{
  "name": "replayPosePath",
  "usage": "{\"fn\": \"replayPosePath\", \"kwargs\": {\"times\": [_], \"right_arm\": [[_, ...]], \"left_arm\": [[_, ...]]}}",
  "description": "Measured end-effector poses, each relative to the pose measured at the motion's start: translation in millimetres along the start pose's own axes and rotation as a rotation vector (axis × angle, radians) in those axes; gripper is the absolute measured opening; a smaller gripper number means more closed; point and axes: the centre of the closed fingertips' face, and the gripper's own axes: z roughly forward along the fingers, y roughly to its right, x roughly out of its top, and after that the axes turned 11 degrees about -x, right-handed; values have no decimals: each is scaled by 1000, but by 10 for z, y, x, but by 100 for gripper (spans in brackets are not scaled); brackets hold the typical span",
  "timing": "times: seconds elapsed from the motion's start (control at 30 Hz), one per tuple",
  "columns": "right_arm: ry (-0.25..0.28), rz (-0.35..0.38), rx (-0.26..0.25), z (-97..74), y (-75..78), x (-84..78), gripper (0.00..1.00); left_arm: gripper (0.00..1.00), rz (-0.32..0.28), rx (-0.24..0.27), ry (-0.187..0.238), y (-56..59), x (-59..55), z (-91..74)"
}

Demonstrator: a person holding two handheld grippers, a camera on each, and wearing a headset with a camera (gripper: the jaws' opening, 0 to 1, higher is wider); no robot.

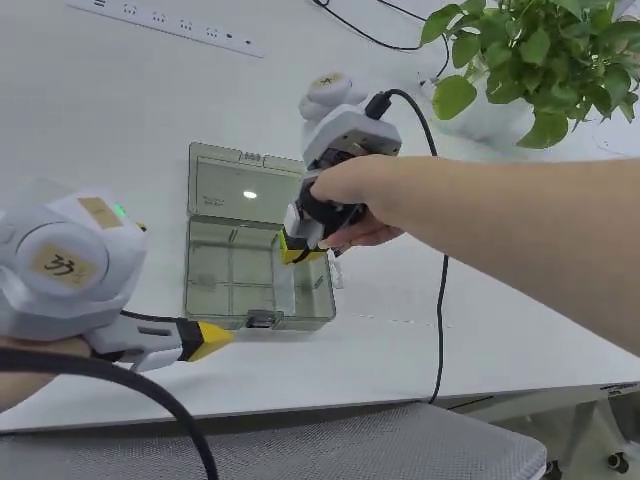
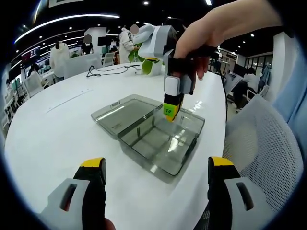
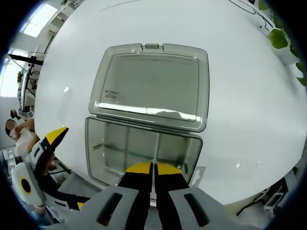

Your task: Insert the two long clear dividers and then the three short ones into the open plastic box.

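Table: white bench in front of you; the box sits near its middle, with a power strip at the far edge.
Plant: green and leafy, at the far right, well apart from the box.
Chair: grey mesh seat, tucked against the near edge of the table.
Cable: black, running from your right gripper down over the table edge.
Box: clear smoky plastic, open, its base nearer you.
Lid: folded flat on the table on the far side of the base.
Left gripper: low at your left, near the box's front left corner. Its jaws are spread wide with nothing between them.
Right gripper: in your right hand, pointing down into the right half of the box. Its yellow tips are pressed almost together, pinching a thin clear sheet.
Clear divider: upright in those tips, inside the box, running front to back.
Seated dividers: clear walls standing in the base, crossing to form compartments.
Loose clear piece: flat on the table, just beside the box's right wall. You cannot tell what it is.
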Motion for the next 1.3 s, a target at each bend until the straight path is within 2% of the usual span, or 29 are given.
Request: {"fn": "replayPosePath", "kwargs": {"times": [0.17, 0.7, 0.8, 1.13, 1.23, 1.3], "right_arm": [[-3, -12, -6, -30, -17, -62, 2], [31, -33, -20, -21, -6, -82, 2], [33, -45, -14, -1, 0, -43, 2], [60, -66, 26, -19, -52, -63, 6], [92, -47, 58, -44, -89, -25, 11], [84, -37, 87, -52, -133, -46, 16]], "left_arm": [[89, -6, 3, -1, -16, -9, 2], [89, -4, 5, -6, 7, -10, -5], [89, 0, 6, -9, 5, -9, -13], [89, 8, 7, -18, -2, 3, -18], [89, 10, 6, -19, 10, 8, -14], [89, 12, 6, -20, 18, 14, -14]]}}
